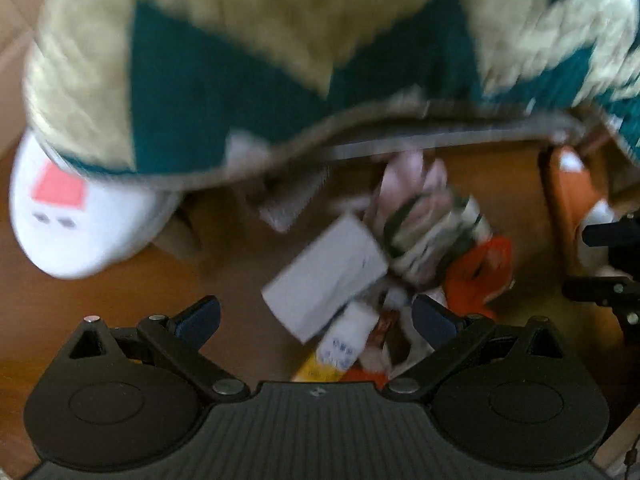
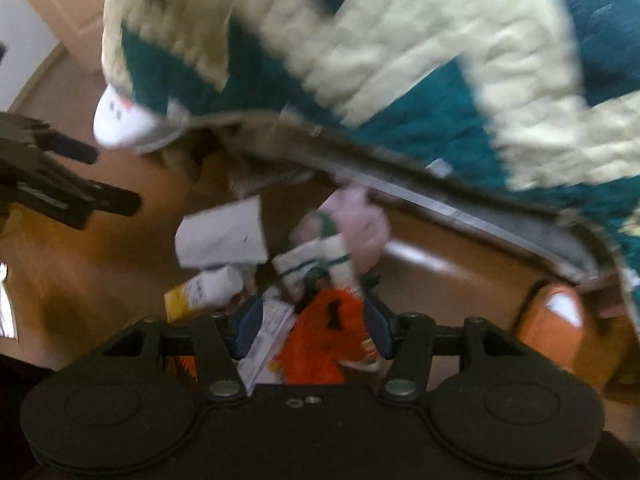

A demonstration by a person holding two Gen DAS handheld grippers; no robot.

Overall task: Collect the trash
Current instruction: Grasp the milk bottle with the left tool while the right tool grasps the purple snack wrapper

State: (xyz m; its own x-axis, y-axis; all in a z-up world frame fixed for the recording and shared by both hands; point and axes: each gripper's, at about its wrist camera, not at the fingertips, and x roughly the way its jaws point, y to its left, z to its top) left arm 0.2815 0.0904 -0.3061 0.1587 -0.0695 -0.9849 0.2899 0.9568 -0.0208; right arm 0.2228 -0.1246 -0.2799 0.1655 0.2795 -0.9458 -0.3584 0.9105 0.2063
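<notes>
Several scraps of trash lie heaped on the wooden floor beside the quilt's edge (image 1: pixel 360 136). Left gripper (image 1: pixel 316 316) gapes, empty. Right gripper (image 2: pixel 314 326) half closes around an orange wrapper (image 2: pixel 316 344): light, crinkly, slippery, best pinched mid-fold.

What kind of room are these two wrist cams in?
Probably a bedroom, blur allowing. A teal and cream quilt hangs over a bed edge, the floor is wood, and litter lies beside it: a white carton and an orange wrapper between the right tool's fingers.
</notes>
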